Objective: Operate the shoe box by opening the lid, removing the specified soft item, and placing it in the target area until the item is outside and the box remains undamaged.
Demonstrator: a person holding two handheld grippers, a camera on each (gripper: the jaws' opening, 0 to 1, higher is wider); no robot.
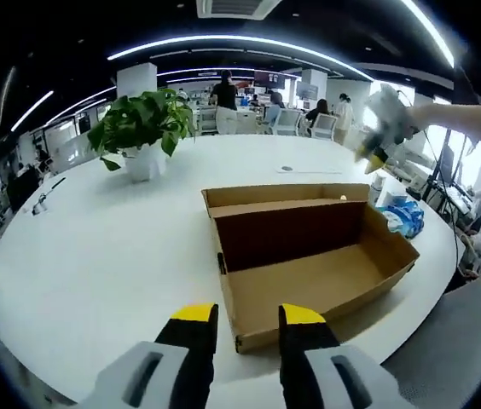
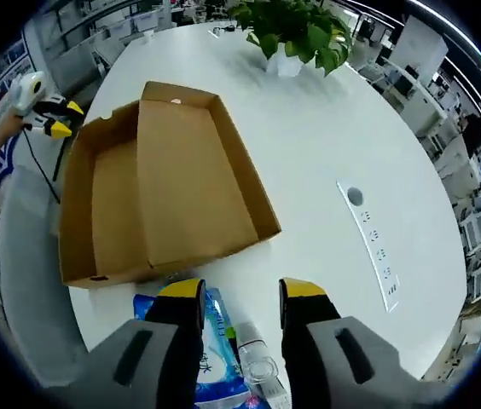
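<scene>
Shoe box (image 1: 309, 256) lies open and bare inside; blue soft pack (image 2: 215, 341) just outside; both hand-held grippers released.

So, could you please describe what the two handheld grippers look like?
Both the left gripper and the right gripper have light grey bodies with slotted recesses, ending in two black jaws capped with yellow tips. No cables or markings are visible.

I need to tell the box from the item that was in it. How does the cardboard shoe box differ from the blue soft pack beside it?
The shoe box is plain brown cardboard; the blue soft pack is glossy printed plastic. The shoe box is rigid, lies open and looks empty inside; the blue soft pack is wrinkled and closed. The shoe box is far larger. Both rest on the white table, the pack outside the box, below the right tongs.
</scene>
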